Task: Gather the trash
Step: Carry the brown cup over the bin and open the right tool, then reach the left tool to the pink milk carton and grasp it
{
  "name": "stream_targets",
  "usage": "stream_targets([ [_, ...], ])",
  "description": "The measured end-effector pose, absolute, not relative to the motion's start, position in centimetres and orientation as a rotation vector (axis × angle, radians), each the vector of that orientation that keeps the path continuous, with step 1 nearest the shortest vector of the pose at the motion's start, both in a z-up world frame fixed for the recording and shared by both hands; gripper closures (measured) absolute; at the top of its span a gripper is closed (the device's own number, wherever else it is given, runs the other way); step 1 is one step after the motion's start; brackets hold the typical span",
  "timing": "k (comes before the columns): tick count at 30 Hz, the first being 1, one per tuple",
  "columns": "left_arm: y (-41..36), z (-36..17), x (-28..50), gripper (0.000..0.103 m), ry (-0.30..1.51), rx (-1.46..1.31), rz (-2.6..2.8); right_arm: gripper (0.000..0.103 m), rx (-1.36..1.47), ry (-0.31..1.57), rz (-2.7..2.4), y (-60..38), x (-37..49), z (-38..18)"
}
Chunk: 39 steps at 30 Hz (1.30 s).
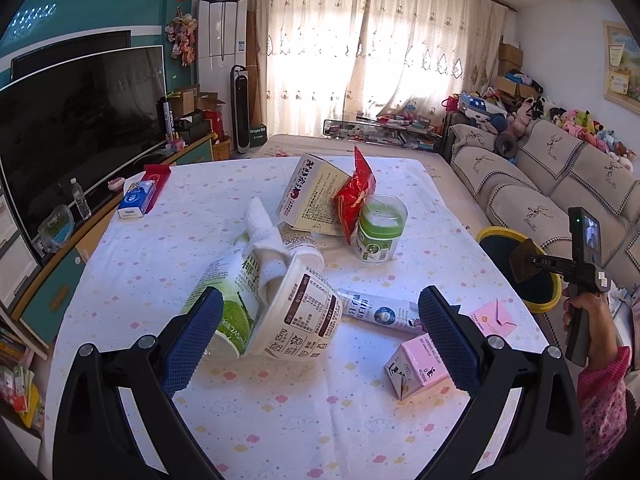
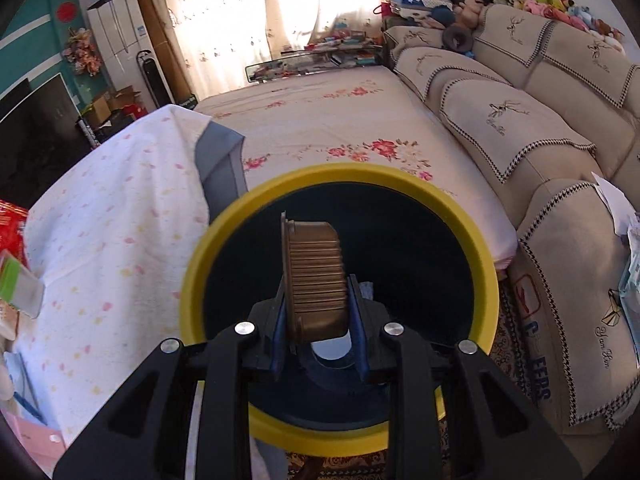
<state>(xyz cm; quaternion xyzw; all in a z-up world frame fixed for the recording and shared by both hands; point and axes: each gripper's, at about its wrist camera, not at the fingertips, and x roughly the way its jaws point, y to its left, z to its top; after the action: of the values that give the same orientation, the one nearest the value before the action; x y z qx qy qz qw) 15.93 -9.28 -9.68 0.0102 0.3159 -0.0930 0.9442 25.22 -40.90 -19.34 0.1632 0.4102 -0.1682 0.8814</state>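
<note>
Hanging above the dark mouth of the yellow-rimmed round trash bin [image 2: 192, 272], a ribbed brown plastic tray [image 2: 316, 280] is pinched between the blue pads of the right gripper [image 2: 318, 322], whose jaws are closed to the tray's width. The tray looks light, thin and springy: a piece that flexes under a squeeze and should fall freely once the jaws part. It is held across its narrow side, rim towards the left pad. In the left wrist view the same tray shows as a dark shape over the bin [image 1: 486, 234], which stands just beside the table's right edge.

The left gripper [image 1: 320, 332] hovers wide open and holds nothing, low over the table draped in a white cloth with pastel spots [image 1: 280, 420]. Between and just beyond its fingers lies a tipped white paper tub with a printed label [image 1: 300, 312], a white rolled cloth [image 1: 264, 240] poking from its mouth, leaning on a green-and-white can [image 1: 228, 292]. The tub is probably light and crushable, so a grip across the wall near its stiffer rim seems wisest. A white tube [image 1: 380, 314], a pink carton [image 1: 416, 372], a pink folded paper [image 1: 494, 318], a green-lidded jar [image 1: 380, 232], a red crinkled snack bag [image 1: 354, 196] and a cream cardboard box [image 1: 312, 196] lie nearby; the bag would be soft and slippery.
</note>
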Motion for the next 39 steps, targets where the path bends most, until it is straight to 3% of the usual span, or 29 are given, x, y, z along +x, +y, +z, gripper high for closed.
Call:
stream_targets([
  [3,-9.7,-9.8,16.1,0.007,0.649,0.03,-0.201,0.077,0.336,0.874,-0.379,-41.8,25.7,-20.6],
  [7,-10.5,-10.1,16.2,0.007,0.657,0.04,-0.224,0.066,0.332,0.873,-0.397,-42.1,25.5,-21.0],
  [22,-15.6,-12.9,15.9,0.007,0.707,0.126,-0.498,0.066,0.324,0.855,-0.375,-40.9,25.1,-19.8],
  [32,-17.7,-16.0,18.0,0.007,0.834,0.082,-0.666,0.066,0.328,0.856,-0.368,-40.8,25.1,-19.7],
  [39,-19.2,-15.6,15.3,0.007,0.853,0.135,-0.791,0.066,0.335,0.857,-0.363,-40.8,25.0,-19.9],
])
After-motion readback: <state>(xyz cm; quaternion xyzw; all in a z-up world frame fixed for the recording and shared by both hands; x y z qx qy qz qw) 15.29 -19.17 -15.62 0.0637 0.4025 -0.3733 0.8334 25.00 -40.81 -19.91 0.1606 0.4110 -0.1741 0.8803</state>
